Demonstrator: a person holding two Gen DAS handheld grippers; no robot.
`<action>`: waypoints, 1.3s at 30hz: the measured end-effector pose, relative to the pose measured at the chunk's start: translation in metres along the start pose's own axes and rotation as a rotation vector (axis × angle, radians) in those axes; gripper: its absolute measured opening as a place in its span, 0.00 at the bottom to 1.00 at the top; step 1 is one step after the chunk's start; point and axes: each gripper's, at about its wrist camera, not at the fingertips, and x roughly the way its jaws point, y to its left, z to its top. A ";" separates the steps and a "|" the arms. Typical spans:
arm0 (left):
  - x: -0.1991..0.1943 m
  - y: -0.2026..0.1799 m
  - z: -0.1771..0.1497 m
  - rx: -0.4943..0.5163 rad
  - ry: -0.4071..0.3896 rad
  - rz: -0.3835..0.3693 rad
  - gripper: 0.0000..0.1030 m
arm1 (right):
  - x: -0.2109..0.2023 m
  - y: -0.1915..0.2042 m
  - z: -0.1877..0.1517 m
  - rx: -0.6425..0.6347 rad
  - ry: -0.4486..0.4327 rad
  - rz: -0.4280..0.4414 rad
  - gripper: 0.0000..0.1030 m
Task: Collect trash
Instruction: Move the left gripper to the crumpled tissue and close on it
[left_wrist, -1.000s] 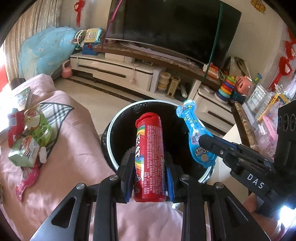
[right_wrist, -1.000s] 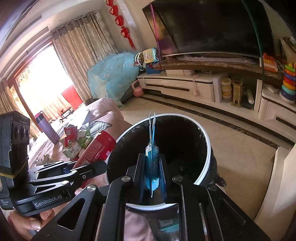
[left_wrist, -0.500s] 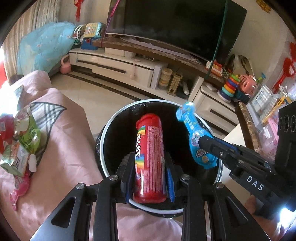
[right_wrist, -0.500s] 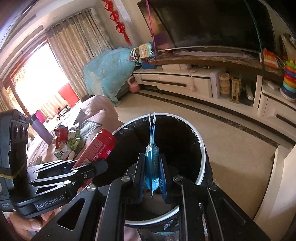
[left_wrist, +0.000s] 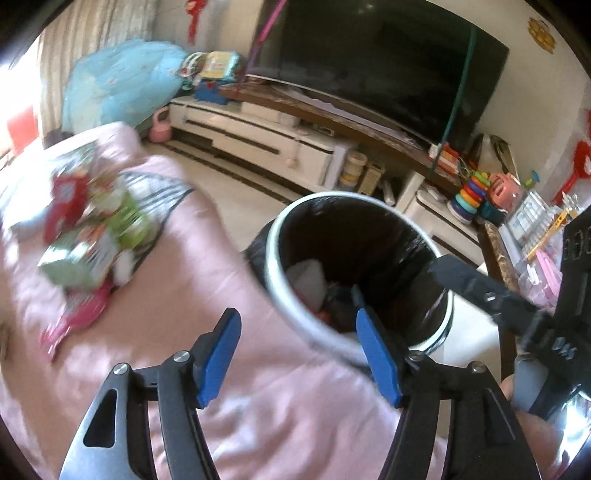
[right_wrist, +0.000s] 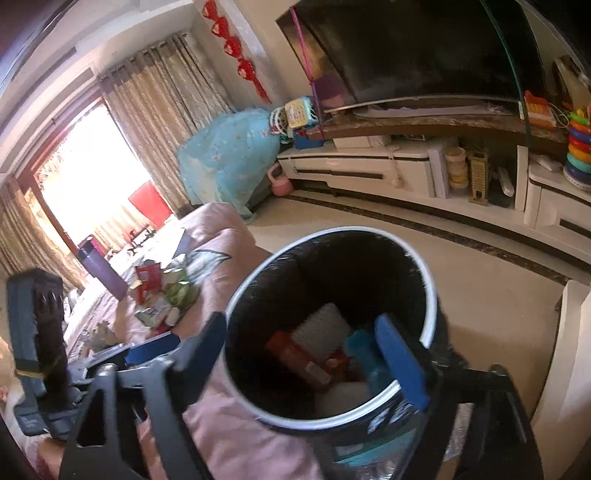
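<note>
Opening empty, both jaws flank the bin; only right wrist shows red tube inside

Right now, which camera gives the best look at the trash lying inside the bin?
The right wrist view: it looks down into the bin, showing the red tube and a blue wrapper at the bottom. The left wrist view is blurred and shallower, showing only scraps of the contents behind the rim.
</note>
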 end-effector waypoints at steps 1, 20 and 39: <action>-0.006 0.006 -0.006 -0.014 0.000 0.004 0.64 | -0.002 0.006 -0.003 -0.006 -0.003 0.009 0.89; -0.121 0.099 -0.094 -0.240 -0.057 0.129 0.66 | 0.032 0.118 -0.063 -0.151 0.133 0.147 0.95; -0.150 0.164 -0.107 -0.376 -0.086 0.191 0.69 | 0.075 0.176 -0.079 -0.233 0.212 0.185 0.95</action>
